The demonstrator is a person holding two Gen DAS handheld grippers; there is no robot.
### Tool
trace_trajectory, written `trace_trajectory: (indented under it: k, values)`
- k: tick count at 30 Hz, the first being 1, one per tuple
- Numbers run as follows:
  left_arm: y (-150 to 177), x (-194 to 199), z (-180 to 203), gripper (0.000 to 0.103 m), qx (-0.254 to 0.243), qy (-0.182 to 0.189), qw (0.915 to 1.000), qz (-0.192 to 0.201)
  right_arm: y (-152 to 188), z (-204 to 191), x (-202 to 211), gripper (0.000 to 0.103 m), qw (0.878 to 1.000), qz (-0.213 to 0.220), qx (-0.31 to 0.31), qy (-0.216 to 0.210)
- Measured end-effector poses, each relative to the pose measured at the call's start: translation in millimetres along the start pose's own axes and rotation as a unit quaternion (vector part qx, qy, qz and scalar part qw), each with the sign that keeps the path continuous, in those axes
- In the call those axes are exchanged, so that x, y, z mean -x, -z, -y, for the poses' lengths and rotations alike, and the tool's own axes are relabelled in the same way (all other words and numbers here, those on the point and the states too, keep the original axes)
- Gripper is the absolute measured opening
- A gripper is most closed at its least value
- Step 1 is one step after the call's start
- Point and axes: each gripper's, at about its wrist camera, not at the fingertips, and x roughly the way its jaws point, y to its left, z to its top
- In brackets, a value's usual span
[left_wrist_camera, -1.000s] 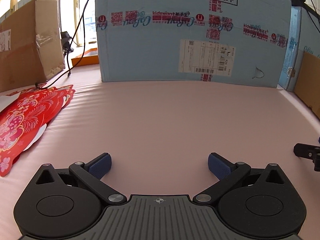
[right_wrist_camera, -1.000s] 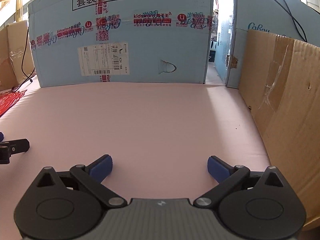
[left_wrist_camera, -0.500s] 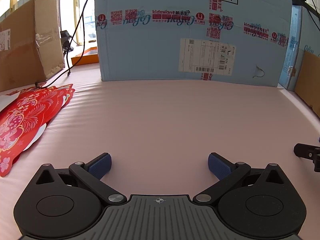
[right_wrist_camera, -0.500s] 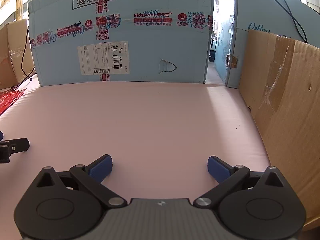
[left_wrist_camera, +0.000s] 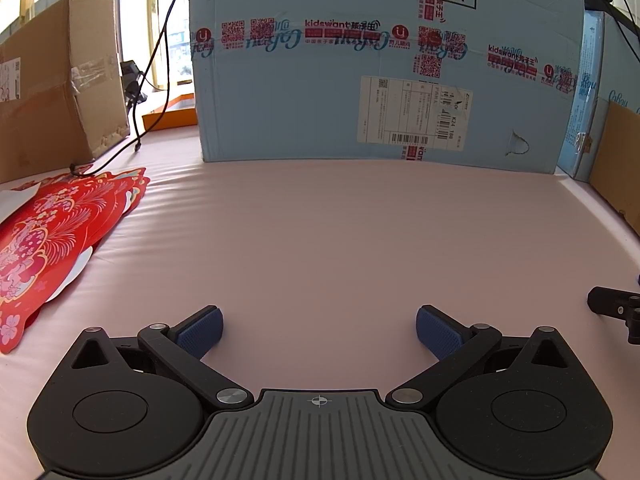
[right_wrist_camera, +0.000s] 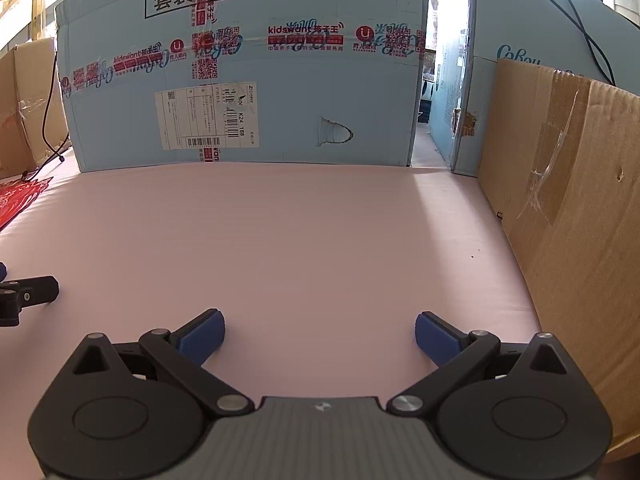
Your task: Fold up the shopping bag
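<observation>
Gripper hardware, both units alike
Left gripper [left_wrist_camera: 319,328], right gripper [right_wrist_camera: 319,334]: black linkage arms, silver pivot screws, ribbed grey housing, blue textured pads [left_wrist_camera: 200,330].

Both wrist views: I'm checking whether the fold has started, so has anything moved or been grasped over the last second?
Nothing visibly changed. The left gripper and right gripper stay open and empty over the pink table. The red shopping bag still lies untouched at the left.
</observation>
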Motion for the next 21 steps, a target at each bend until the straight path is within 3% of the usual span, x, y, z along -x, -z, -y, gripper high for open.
trace_trajectory:
  k: [21]
  values:
    - [0.6,0.2,0.1,0.103,-0.001,0.0,1.0,0.0,0.4,1.6,0.2,0.103,1.0,0.0,0.0,0.0]
